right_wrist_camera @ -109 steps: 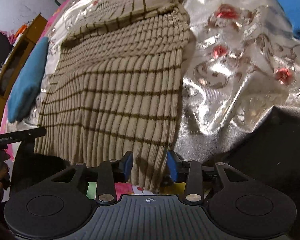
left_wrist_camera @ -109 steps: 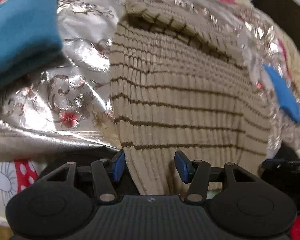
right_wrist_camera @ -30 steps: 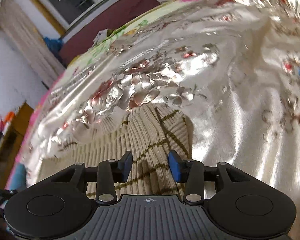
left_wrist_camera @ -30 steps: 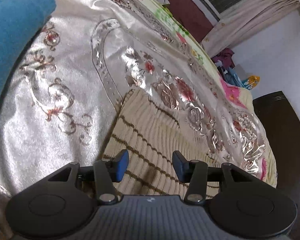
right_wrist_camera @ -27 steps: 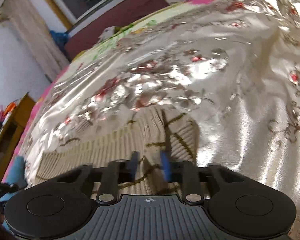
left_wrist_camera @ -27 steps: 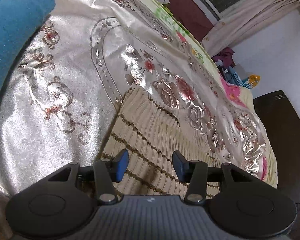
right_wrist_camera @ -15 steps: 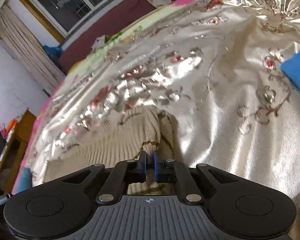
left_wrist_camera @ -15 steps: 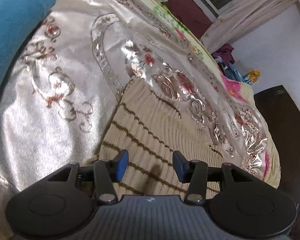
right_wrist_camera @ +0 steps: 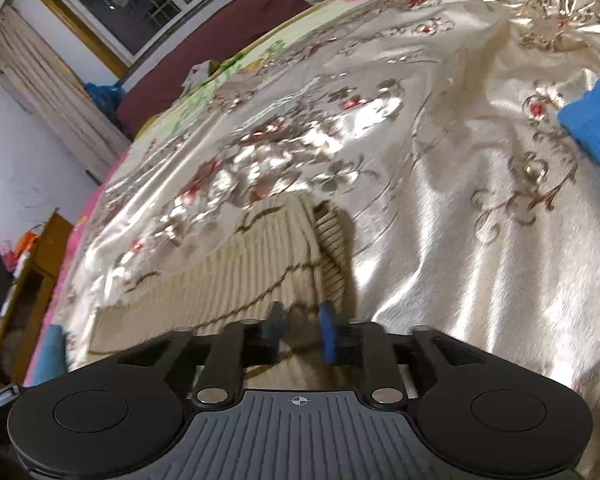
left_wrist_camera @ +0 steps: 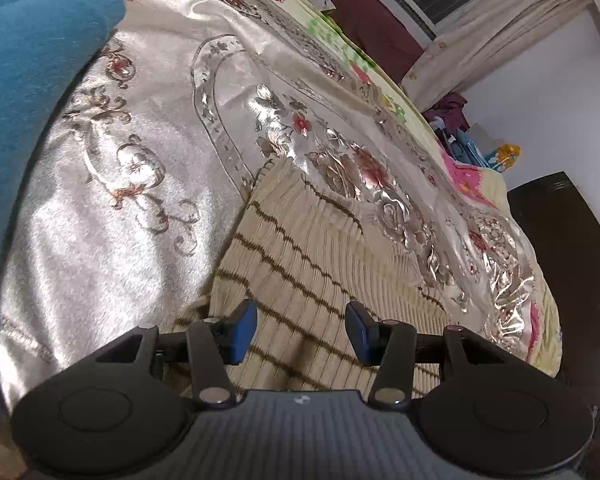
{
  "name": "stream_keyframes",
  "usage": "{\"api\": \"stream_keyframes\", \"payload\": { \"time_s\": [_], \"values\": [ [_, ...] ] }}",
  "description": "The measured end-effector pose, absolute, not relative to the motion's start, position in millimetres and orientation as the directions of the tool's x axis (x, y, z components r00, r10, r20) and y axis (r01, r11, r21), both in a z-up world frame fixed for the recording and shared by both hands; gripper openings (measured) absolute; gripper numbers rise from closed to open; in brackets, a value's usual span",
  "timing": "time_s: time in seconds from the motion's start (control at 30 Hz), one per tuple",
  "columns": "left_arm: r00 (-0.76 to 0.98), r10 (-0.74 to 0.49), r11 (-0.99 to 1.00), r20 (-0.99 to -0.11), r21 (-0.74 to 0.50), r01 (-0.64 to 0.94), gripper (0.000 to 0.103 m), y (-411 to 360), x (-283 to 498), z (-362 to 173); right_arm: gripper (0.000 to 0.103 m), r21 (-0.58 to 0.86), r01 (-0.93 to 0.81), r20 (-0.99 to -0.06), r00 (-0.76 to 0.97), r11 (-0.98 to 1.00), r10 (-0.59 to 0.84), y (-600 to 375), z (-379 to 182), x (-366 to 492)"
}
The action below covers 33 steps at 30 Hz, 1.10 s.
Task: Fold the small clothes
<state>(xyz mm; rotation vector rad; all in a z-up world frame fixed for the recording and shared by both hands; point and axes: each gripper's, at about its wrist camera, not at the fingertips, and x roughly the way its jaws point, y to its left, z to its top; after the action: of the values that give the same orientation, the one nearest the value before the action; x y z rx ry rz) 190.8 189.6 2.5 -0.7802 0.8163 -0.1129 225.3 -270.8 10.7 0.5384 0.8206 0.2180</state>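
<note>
Garment: a beige ribbed knit top with thin brown stripes (left_wrist_camera: 300, 256) lies on the shiny embroidered bedspread (left_wrist_camera: 112, 216), directly ahead of and beneath both my tools.

Left gripper (left_wrist_camera: 301, 332): my jaws stand wide apart with nothing between the blue pads (left_wrist_camera: 242, 330); striped knit shows through the gap, lying flat just below and in front of my fingertips.

Right gripper (right_wrist_camera: 303, 330): my jaws stand a small way apart. Knit fills the gap, but motion blur hides whether the pads touch it, so I cannot tell if I have hold of the cloth.

Fold state, left view: the top's far edge runs straight across just ahead of my fingers, and a second layer edge shows below it to the right, so I judge at least one fold is made.

Fold state, right view: a doubled layer of knit (right_wrist_camera: 260, 264) ends ahead of my fingers, with a ribbed band (right_wrist_camera: 332, 256) of the under layer poking out to the right of it; the layers do not line up there.

Done, by my judgement: the garment is spread and partly folded into a compact strip.

Left, by my judgement: squaring the protruding band, any further fold, and setting the piece aside.

Other cloth: a blue fabric item (left_wrist_camera: 28, 80) sits far to my left tool's left; a blue fabric piece (right_wrist_camera: 592, 128) sits well to my right tool's right.
</note>
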Motion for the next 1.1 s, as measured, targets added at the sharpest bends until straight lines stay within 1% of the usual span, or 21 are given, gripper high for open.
{"api": "stream_keyframes", "payload": {
  "time_s": [0.03, 0.07, 0.13, 0.17, 0.2, 0.23, 0.27, 0.37, 0.5, 0.63, 0.73, 0.8, 1.0, 1.1],
  "values": [
    [0.696, -0.375, 0.723, -0.613, -0.663, -0.194, 0.052, 190, 189, 3, 0.048, 0.535, 0.002, -0.63, 0.666, 0.845, 0.398, -269, 11, 222],
    [0.696, -0.374, 0.725, -0.613, -0.661, -0.192, 0.052, 190, 187, 3, 0.05, 0.527, -0.016, -0.634, 0.658, 0.85, 0.406, -265, 10, 220],
    [0.694, -0.373, 0.732, -0.616, -0.655, -0.189, 0.052, 189, 184, 4, 0.049, 0.48, -0.038, -0.661, 0.642, 0.877, 0.389, -257, 6, 218],
    [0.691, -0.368, 0.736, -0.622, -0.649, -0.192, 0.052, 188, 182, 3, 0.037, 0.46, -0.042, -0.677, 0.63, 0.887, 0.38, -254, 3, 218],
    [0.686, -0.366, 0.739, -0.629, -0.645, -0.197, 0.052, 188, 181, 1, 0.027, 0.45, -0.038, -0.692, 0.617, 0.892, 0.375, -253, 1, 218],
    [0.681, -0.364, 0.741, -0.635, -0.641, -0.202, 0.052, 188, 181, 0, 0.013, 0.438, -0.028, -0.706, 0.608, 0.898, 0.363, -254, -2, 217],
    [0.675, -0.355, 0.747, -0.646, -0.631, -0.211, 0.052, 188, 179, -3, 0.01, 0.432, -0.023, -0.711, 0.606, 0.901, 0.357, -256, -3, 216],
    [0.657, -0.334, 0.755, -0.676, -0.609, -0.242, 0.052, 189, 176, -12, 0.006, 0.416, -0.005, -0.721, 0.608, 0.91, 0.332, -268, -5, 211],
    [0.659, -0.343, 0.725, -0.67, -0.635, -0.268, 0.052, 194, 170, -23, 0.005, 0.392, 0.03, -0.744, 0.598, 0.92, 0.297, -278, -14, 209],
    [0.661, -0.328, 0.742, -0.675, -0.617, -0.262, 0.052, 191, 167, -17, 0.006, 0.377, 0.041, -0.755, 0.592, 0.925, 0.282, -276, -14, 208],
    [0.664, -0.322, 0.739, -0.675, -0.617, -0.269, 0.052, 194, 162, -16, 0.016, 0.366, 0.027, -0.764, 0.58, 0.93, 0.284, -273, -8, 207],
    [0.668, -0.327, 0.725, -0.668, -0.631, -0.276, 0.052, 196, 157, -17, 0.016, 0.354, 0.017, -0.765, 0.581, 0.935, 0.279, -273, -3, 205],
    [0.684, -0.302, 0.746, -0.664, -0.612, -0.263, 0.052, 193, 140, -6, 0.016, 0.336, 0.027, -0.737, 0.63, 0.941, 0.246, -271, 21, 193],
    [0.695, -0.286, 0.763, -0.659, -0.596, -0.25, 0.052, 191, 133, 1, 0.016, 0.292, -0.003, -0.713, 0.665, 0.957, 0.22, -260, 35, 187]
  ]
}}
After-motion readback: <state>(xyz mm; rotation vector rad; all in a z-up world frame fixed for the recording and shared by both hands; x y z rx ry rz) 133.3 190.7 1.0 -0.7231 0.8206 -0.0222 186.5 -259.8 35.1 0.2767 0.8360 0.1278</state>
